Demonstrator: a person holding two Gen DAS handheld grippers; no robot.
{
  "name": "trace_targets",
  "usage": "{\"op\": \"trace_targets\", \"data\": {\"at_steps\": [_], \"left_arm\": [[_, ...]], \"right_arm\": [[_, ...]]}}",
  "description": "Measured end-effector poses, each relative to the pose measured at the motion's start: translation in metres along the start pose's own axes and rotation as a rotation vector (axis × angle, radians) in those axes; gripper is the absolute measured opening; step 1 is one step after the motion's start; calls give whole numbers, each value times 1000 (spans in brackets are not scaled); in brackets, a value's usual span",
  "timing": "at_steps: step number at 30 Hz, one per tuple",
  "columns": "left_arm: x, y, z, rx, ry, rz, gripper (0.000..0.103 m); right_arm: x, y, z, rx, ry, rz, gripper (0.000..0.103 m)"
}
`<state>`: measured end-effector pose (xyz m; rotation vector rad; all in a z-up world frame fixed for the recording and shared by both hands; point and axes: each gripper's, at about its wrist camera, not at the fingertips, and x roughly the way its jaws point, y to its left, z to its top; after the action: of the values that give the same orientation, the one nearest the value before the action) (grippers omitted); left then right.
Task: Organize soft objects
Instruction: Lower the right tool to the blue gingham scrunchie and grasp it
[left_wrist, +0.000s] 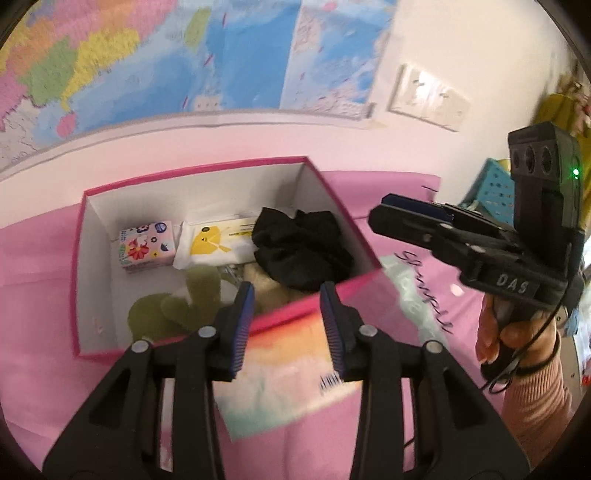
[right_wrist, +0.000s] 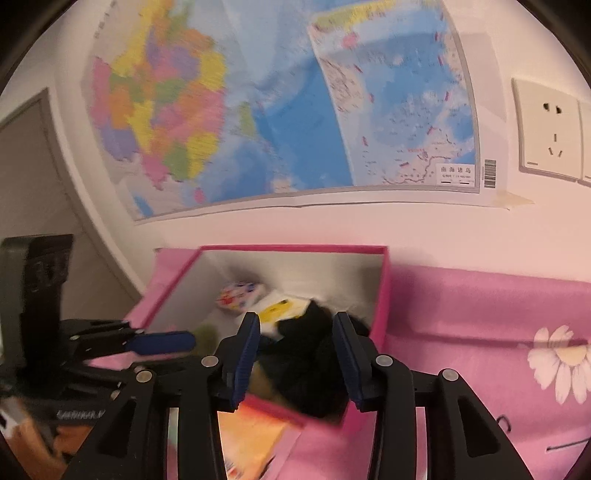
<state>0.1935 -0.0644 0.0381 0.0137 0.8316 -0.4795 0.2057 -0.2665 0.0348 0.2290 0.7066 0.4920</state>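
A pink-rimmed box (left_wrist: 192, 170) with white inner walls stands on the pink bedspread. Inside lie a crumpled black cloth (left_wrist: 303, 247), a green plush (left_wrist: 173, 306), a cream plush (left_wrist: 266, 288), a floral tissue pack (left_wrist: 146, 245) and a white pack with a yellow mark (left_wrist: 218, 242). My left gripper (left_wrist: 286, 325) is open and empty, just above the box's near rim. My right gripper (right_wrist: 295, 354) is open and empty over the black cloth (right_wrist: 314, 354) in the box (right_wrist: 295, 249). The right gripper also shows in the left wrist view (left_wrist: 410, 210), beside the box.
A wall map (right_wrist: 280, 103) hangs behind the box, with a wall socket (right_wrist: 546, 129) to its right. The pink bedspread (right_wrist: 480, 332) has a daisy print. A turquoise basket (left_wrist: 491, 188) stands at the far right.
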Motion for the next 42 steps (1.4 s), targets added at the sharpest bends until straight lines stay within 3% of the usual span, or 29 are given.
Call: {"op": "trace_targets", "data": {"at_steps": [4, 11, 19, 28, 32, 42], "left_arm": [[-29, -5, -20, 24, -33, -17, 47], [-66, -14, -69, 56, -36, -77, 47], [-71, -23, -135, 50, 50, -138, 48], [-65, -29, -187, -7, 137, -196, 48], [-68, -30, -202, -7, 164, -182, 48], [-65, -34, -217, -11, 201, -196, 48]], "right_arm": [[-31, 13, -10, -9, -12, 87, 50], [-79, 32, -41, -13, 32, 229, 51], [-121, 49, -90, -42, 110, 295, 57], [-87, 84, -171, -104, 367, 352, 57], [-60, 98, -202, -109, 465, 370, 57], [-35, 106, -231, -84, 489, 391, 57]]}}
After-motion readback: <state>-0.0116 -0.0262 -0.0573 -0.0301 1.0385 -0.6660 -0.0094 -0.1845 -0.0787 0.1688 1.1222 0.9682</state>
